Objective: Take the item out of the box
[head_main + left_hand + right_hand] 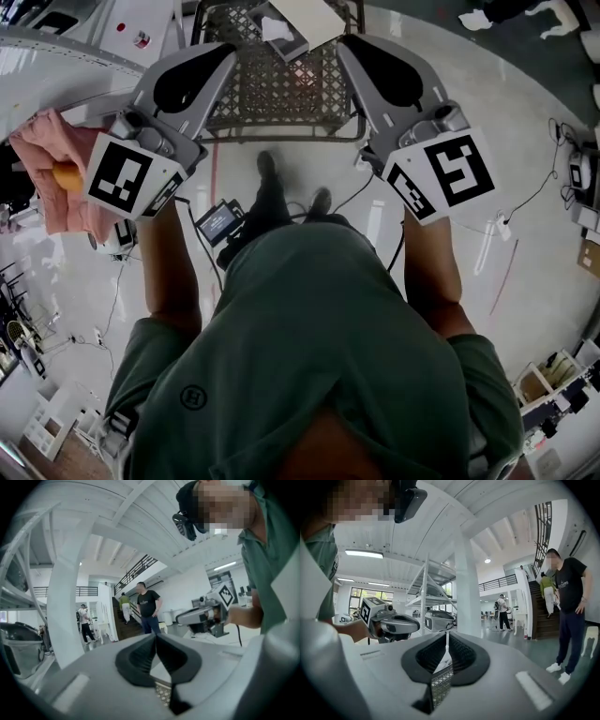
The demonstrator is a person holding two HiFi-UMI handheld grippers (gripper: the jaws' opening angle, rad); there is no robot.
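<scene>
Wire-mesh box [272, 94] upright on floor (top open); pale flat item [309, 17] seemingly inside, tilted, near far rim.

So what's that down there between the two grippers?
In the head view, a wire mesh basket shows between the left gripper and the right gripper, with a pale box lying at its far end.

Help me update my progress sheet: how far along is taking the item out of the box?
Done: nothing yet; what looks like the box sits on the wire mesh cart, untouched. In hand: nothing; the left gripper and right gripper are both shut and empty. Left: the whole job, reaching into the box and lifting out what it holds.
</scene>
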